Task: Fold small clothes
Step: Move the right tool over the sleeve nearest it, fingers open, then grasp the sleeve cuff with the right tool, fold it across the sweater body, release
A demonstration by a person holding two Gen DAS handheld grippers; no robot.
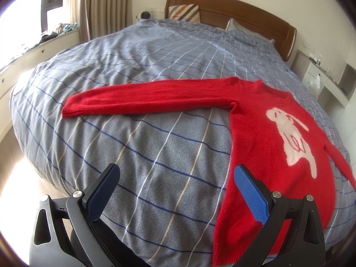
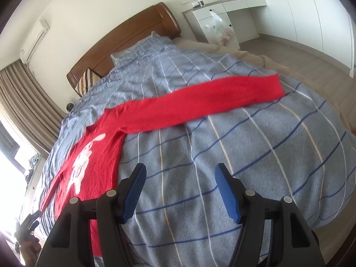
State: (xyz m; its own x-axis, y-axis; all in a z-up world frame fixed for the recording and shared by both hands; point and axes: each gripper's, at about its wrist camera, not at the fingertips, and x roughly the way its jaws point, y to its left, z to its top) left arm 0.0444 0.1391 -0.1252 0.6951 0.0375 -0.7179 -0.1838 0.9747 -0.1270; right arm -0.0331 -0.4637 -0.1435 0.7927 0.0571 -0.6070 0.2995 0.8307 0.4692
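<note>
Sweater [image 1: 255, 138] flat on bed [image 1: 133, 144] | soft, limp knit; take cuff [image 1: 73, 108], frame left | left claw [image 1: 175, 191], right claw [image 2: 180, 191]: wide open, empty

Light: we see strong daylight from the window [image 1: 13, 6] at far left, blown out to white.
Glare: a bright patch on the near-left floor [image 1: 20, 173].
Blur: the red sleeve [image 2: 200, 100] looks soft.
Distortion: heavy fisheye bending, dark vignetted corners.
</note>
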